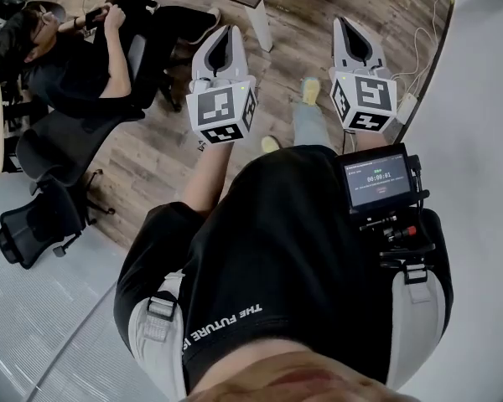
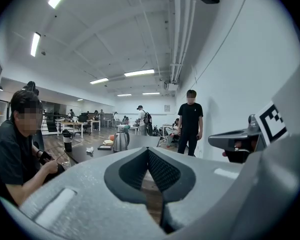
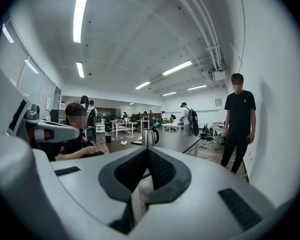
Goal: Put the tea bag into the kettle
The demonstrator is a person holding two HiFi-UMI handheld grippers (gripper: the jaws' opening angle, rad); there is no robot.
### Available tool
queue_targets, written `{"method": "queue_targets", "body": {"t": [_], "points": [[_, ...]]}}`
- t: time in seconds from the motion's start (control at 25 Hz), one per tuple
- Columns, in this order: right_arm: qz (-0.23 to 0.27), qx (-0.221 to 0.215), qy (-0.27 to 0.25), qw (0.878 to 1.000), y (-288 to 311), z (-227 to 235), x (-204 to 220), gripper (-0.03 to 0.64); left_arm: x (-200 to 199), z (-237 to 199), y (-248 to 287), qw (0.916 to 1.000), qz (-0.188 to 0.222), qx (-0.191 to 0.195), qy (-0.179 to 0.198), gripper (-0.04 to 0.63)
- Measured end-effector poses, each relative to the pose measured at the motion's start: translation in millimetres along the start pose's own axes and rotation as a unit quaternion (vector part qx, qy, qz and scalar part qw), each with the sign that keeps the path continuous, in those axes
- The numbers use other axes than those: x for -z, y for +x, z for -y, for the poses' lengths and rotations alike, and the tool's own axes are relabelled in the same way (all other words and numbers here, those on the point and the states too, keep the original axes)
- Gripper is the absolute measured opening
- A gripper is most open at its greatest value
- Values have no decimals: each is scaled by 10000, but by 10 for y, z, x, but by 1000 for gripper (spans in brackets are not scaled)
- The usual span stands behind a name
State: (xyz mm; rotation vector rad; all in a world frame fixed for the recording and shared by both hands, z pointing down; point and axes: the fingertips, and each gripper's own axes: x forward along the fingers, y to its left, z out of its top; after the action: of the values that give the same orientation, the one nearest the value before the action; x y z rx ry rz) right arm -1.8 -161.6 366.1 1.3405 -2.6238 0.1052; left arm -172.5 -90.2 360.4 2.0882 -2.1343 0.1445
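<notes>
Task not started, by look of it. Left gripper clenched, nothing between jaws. Right gripper clenched too, empty. Both point toward 12 o'clock across room. Kettle stands well apart from both, on dark table, about 12 o'clock; lid too small to judge. Small white scrap at kettle's 9 o'clock, maybe tea bag, cannot tell. Left to do: reach table, pick bag, drop into kettle.
</notes>
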Motion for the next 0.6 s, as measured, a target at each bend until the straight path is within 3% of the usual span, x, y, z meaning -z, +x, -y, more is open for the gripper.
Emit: {"method": "queue_targets", "body": {"t": [0.6], "points": [[-77, 278, 264, 9992, -28, 107, 86, 5, -110, 60, 100, 9997, -42, 217, 101, 8]]}}
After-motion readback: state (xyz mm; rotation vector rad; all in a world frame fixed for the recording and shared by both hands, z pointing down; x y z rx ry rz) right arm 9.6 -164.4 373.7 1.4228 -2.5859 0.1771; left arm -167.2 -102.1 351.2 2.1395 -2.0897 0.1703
